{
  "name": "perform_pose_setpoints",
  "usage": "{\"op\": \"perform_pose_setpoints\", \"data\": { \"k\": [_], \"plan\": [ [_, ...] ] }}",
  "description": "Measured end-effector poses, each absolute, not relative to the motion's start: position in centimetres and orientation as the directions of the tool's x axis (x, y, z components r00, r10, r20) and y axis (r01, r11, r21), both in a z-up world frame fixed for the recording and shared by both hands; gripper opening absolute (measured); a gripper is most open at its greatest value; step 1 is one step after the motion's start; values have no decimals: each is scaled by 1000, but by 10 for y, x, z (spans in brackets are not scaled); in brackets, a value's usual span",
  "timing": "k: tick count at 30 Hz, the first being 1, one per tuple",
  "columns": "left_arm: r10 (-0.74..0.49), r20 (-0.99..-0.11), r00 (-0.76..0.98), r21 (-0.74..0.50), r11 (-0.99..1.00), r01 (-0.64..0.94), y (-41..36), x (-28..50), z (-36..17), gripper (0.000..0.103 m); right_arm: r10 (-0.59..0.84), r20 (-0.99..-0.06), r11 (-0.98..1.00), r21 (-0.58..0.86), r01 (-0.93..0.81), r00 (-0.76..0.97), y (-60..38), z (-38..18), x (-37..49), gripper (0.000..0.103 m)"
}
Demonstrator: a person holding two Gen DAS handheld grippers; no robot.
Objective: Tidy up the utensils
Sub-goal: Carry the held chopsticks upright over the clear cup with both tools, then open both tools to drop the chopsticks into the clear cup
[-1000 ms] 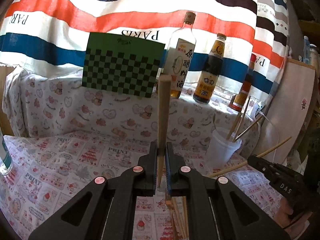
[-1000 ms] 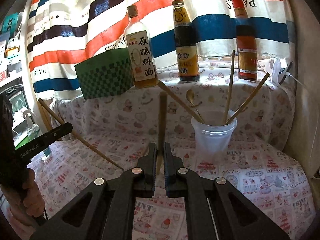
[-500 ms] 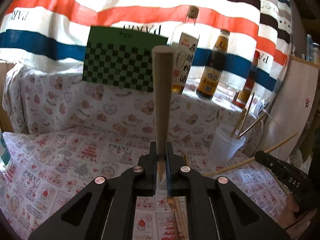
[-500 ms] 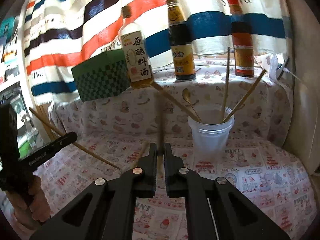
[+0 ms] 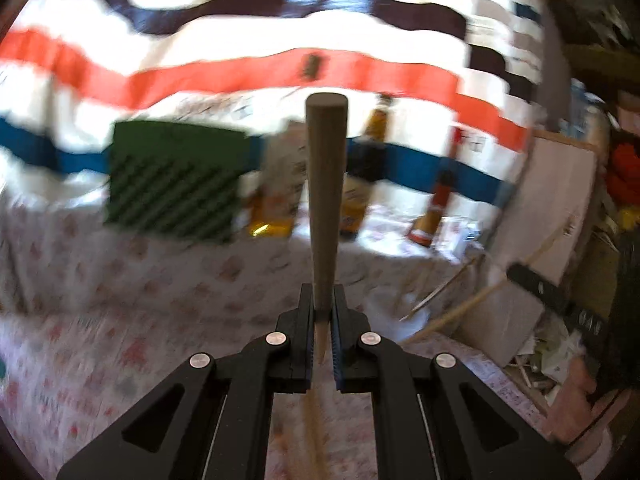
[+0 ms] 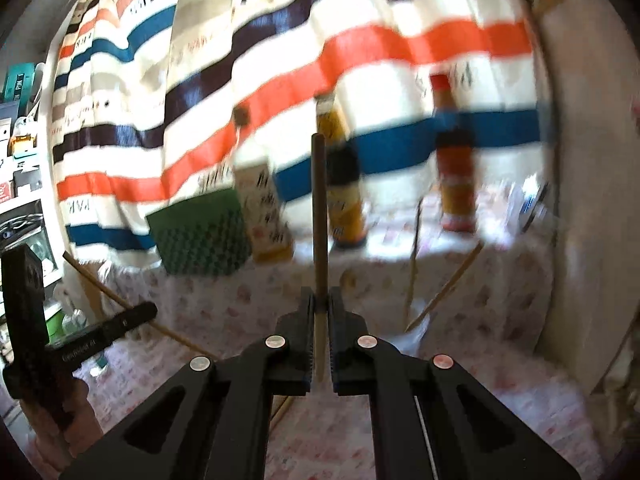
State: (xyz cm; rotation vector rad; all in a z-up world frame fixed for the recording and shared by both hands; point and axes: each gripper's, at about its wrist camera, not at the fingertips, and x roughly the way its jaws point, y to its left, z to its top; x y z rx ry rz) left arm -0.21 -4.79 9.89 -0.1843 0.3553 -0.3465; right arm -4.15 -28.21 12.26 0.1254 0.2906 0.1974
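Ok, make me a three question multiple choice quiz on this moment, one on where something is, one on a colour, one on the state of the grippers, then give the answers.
1. Where do the bottles stand?
A. On the raised ledge at the back
B. Inside the plastic cup
C. On the floor

2. What colour is the checkered board?
A. Red
B. Green
C. Yellow

3. What is the state of the two grippers?
A. Both open and empty
B. Only the left holds something
C. Each shut on a chopstick

Answers:
1 A: the dark sauce bottle and the red-capped bottle stand on the cloth-covered ledge.
2 B: the checkered board is green with dark squares.
3 C: the left gripper clamps the left chopstick, and the right gripper clamps the right chopstick.
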Motion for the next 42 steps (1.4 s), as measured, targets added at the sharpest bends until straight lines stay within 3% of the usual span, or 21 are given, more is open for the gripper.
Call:
{"op": "perform_pose_setpoints", "data": {
  "k": [6, 10, 15, 21, 24, 29, 33, 35, 39, 41, 42],
  "plan": [
    [-451, -238, 860, -225, 887, 402, -97, 12, 132, 6, 133, -178, 983, 147, -107, 975, -306, 170, -34, 7],
    [-486, -210, 849, -229, 868, 440, -123, 23, 136, 6, 116, -163, 984, 154, -91, 980, -313, 173, -17, 7],
    [-431, -245, 868, -179, 900, 397, -146, 51, 123, 6, 96, -244, 992, 99, -74, 965, -315, 154, 16, 7],
    [-450, -323, 833, -274, 887, 373, -147, 99, 90, 6, 99, -424, 990, 134, -46, 900, -330, 132, 55, 7],
    [-462, -345, 817, -313, 877, 364, -145, 113, 82, 6, 102, -460, 991, 124, -50, 882, -334, 125, 64, 7],
    [-500, -369, 783, -300, 862, 409, -152, 117, 77, 6, 188, -547, 967, 249, -56, 815, -352, 102, 89, 7],
    [-482, -346, 805, -262, 873, 411, -155, 108, 80, 7, 187, -553, 968, 247, -55, 812, -353, 96, 94, 7],
    [-469, -329, 819, -248, 880, 405, -154, 103, 85, 18, 193, -542, 966, 251, -62, 818, -354, 98, 90, 8],
    [-411, -287, 865, -180, 910, 373, -142, 81, 102, 29, 196, -517, 962, 265, -61, 834, -353, 109, 81, 12],
    [-375, -256, 891, -142, 926, 349, -131, 67, 112, 44, 206, -483, 960, 270, -79, 851, -351, 119, 71, 26],
    [-360, -240, 902, -130, 932, 338, -125, 61, 117, 47, 200, -461, 963, 257, -85, 865, -349, 125, 64, 31]
  ]
}}
